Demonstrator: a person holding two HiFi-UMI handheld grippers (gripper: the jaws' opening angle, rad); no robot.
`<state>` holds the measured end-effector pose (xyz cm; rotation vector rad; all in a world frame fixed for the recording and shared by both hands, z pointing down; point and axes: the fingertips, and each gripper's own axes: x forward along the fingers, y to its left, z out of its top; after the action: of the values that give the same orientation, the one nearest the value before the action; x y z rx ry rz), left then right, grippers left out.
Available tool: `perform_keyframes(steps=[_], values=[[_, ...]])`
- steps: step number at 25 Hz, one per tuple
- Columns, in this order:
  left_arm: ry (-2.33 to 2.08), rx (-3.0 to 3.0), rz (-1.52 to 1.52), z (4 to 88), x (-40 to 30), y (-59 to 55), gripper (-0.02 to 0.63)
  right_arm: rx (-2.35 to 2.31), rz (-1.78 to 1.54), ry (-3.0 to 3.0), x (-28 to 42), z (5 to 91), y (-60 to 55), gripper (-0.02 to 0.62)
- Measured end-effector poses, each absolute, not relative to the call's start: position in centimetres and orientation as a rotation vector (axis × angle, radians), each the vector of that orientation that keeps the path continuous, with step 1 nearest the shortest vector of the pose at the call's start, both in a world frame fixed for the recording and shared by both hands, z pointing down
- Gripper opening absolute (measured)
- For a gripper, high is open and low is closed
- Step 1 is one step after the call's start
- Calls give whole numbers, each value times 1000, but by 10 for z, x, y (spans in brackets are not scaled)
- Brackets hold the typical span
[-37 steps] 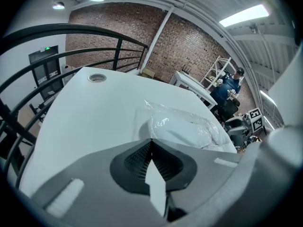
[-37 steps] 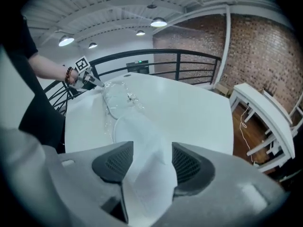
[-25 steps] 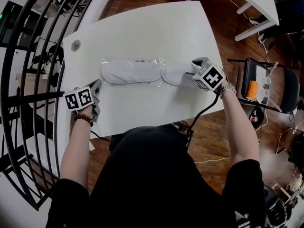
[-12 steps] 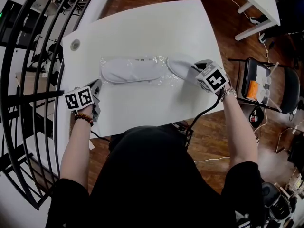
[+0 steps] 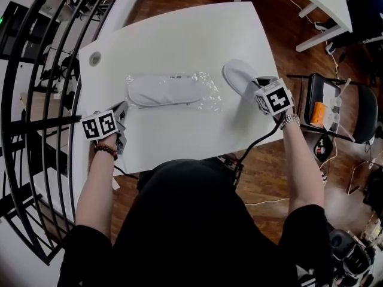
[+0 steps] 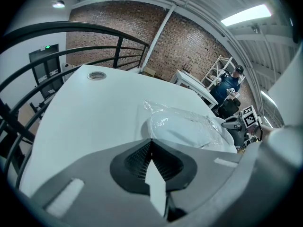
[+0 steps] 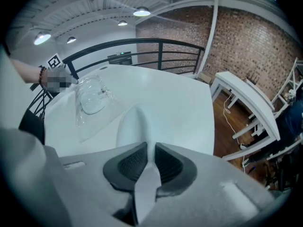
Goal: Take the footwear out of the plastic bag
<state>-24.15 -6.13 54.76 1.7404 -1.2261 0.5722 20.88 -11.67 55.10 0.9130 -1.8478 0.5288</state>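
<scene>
Left gripper (image 5: 122, 111), head view: it sits at the near left edge of the table (image 5: 179, 34), jaws closed at the end of the plastic bag (image 5: 206, 94). That bag lies flat just ahead of it, running off toward your other hand. One bagged slipper (image 5: 164, 91) is inside, close to the left jaws. Your right gripper (image 5: 256, 91) is at the table's right edge, clear of the bag's open end. It pinches the free slipper (image 5: 238, 76), which sticks out ahead of its jaws and is fully out of the plastic.

Left gripper view: left gripper (image 6: 151, 143) has both pads together, a thin whitish sliver pinched between them. The plastic bag (image 6: 161, 112) edge runs right up to the jaw tips. The bagged slipper (image 6: 182, 131) lies just beyond and a bit right of the tips, wrapped in crinkled film. The table (image 6: 85, 112) spreads out ahead.

Right gripper view: right gripper (image 7: 149, 148) has just been closing its jaws, and they now clamp the free slipper (image 7: 132, 126). The slipper's thin edge passes between the pads, and its body reaches forward over the table (image 7: 170, 108). Plastic bag (image 7: 92, 112) lies ahead and left of these jaws, apart from the held slipper, with the bagged slipper (image 7: 92, 103) showing inside.
</scene>
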Motion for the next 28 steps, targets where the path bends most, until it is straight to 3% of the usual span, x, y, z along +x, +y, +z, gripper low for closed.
perform_keyframes(steps=[8,16,28], values=[[-1227,1738,573,546,-242,-60,15,1050,593,-1763,228,556,-125,44],[-1230,1730,574,548,-242,-61,15,1098,591,-1792,232,549,-130,110],[-1228,1737,568,546,-242,-60,15,1136,432,-1908,201,508,-139,110]])
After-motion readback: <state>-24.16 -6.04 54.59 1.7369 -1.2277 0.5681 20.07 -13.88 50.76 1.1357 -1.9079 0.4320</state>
